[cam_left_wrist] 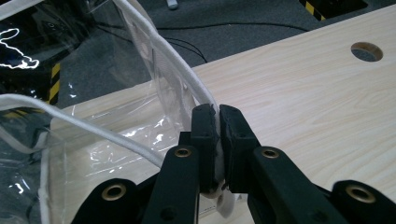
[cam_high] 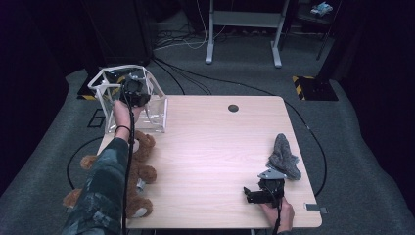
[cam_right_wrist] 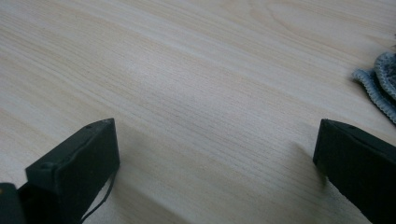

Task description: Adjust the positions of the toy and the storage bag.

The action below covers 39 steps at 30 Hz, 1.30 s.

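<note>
The left claw (cam_left_wrist: 218, 122) is clamped on the clear bag's (cam_left_wrist: 107, 140) white rim; the right claw (cam_right_wrist: 217, 154) rests apart on the table (cam_right_wrist: 196, 70), grey cloth (cam_right_wrist: 380, 79) just beside it.

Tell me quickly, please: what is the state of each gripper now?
Left gripper: closed on the white rim of the clear plastic bag.
Right gripper: open, holding nothing, low over the table.

the clear glossy plastic bag with white cloth piping (cam_left_wrist: 154, 70) crinkles; the pale wood-grain table (cam_high: 215, 147) looks smooth and matt; brown teddy bear (cam_high: 139, 171) fuzzy; grey knitted cloth (cam_high: 284, 156) rough.
</note>
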Tool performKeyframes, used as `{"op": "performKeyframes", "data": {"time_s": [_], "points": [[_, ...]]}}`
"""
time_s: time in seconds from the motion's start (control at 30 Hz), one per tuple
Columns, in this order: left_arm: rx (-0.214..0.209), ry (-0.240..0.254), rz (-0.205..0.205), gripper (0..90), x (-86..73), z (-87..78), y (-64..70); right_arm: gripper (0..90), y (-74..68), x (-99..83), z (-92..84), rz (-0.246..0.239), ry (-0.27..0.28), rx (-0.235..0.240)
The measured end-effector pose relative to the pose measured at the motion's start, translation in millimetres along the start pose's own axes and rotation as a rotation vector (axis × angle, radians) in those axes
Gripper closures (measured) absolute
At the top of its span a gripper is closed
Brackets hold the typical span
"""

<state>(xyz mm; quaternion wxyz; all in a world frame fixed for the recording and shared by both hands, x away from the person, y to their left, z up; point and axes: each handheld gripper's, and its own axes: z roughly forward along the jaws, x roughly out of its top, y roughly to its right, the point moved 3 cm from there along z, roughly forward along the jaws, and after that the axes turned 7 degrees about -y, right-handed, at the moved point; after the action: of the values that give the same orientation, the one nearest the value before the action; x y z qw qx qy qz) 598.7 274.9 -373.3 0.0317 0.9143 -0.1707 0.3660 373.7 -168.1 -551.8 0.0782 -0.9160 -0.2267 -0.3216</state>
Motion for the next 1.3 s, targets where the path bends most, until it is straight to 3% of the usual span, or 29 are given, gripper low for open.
{"op": "performKeyframes", "data": {"time_s": [0.1, 0.17, 0.77, 0.93, 1.03, 1.17, 1.3], "points": [[-0.011, 0.010, 0.004, 84.8, 1.9, 1.0, 4.0, 0.0, 0.0, 0.0, 0.0, 0.000, 0.000, 0.000], [-0.022, -0.010, 0.046, 84.9, 2.9, -0.1, 4.3, 0.0, -0.1, 0.0, 0.1, 0.000, 0.001, 0.002], [-0.069, 0.004, 0.096, 86.9, 17.0, -2.0, 25.4, 0.0, -0.2, 0.0, 0.0, 0.002, 0.000, -0.001], [-0.053, -0.026, 0.082, 87.0, 17.5, -0.2, 27.5, 0.0, -0.2, 0.0, 0.1, 0.001, 0.000, -0.001], [-0.032, -0.081, 0.062, 79.6, 15.9, 4.7, 27.2, 0.0, -0.2, 0.0, 0.1, 0.001, 0.000, -0.001], [-0.021, -0.089, 0.038, 84.6, 13.8, 8.8, 27.6, 0.0, -0.2, 0.0, 0.1, 0.001, 0.000, -0.002], [-0.017, -0.086, 0.052, 85.3, 17.1, 8.8, 31.5, 0.0, -0.2, 0.1, 0.1, 0.000, 0.000, -0.002]]}}
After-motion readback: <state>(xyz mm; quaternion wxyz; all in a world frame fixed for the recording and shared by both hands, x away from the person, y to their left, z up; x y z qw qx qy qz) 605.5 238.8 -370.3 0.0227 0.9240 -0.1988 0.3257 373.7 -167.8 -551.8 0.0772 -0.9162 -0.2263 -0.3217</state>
